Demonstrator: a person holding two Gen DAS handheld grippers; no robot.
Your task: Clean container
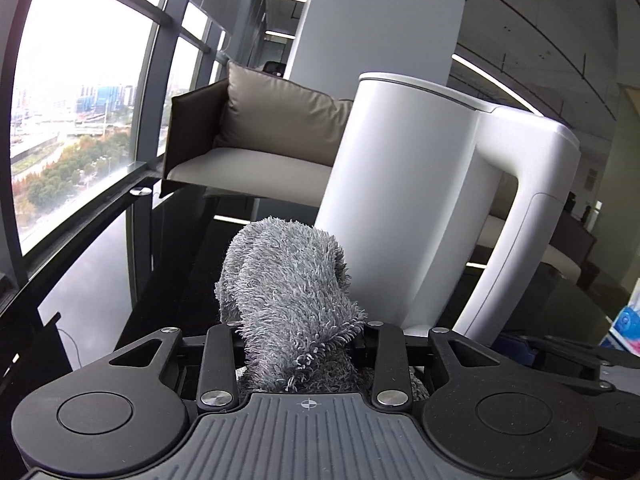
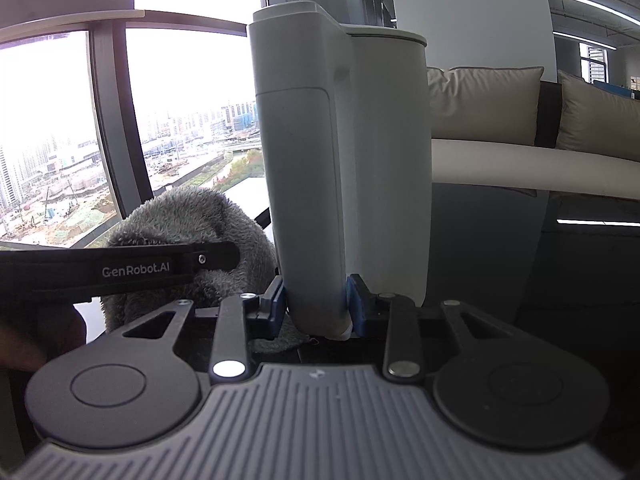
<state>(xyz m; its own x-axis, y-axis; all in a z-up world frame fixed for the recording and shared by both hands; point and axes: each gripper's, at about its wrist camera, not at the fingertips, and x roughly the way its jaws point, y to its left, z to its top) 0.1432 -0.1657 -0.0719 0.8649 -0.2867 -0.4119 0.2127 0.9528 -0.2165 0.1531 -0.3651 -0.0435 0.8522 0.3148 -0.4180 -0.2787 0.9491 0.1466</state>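
Note:
A tall white kettle-like container [image 1: 404, 208] with a lid and a big handle [image 1: 516, 216] stands tilted on the dark glossy table [image 1: 96, 280]. My left gripper [image 1: 300, 332] is shut on a shaggy grey cloth [image 1: 288, 284], whose bunched end rests against the container's lower left side. In the right wrist view my right gripper [image 2: 316, 304] is shut on the foot of the container's handle [image 2: 304, 184], blue pads [image 2: 356, 304] pressing both sides. The grey cloth [image 2: 188, 216] and the left gripper's black arm [image 2: 132, 268] show at the left.
A beige sofa [image 1: 256, 148] with cushions stands behind the table, beside a white column [image 1: 372, 20]. Tall windows [image 1: 80, 92] run along the left with a city below. A blue and pink object [image 1: 628, 328] sits at the far right edge.

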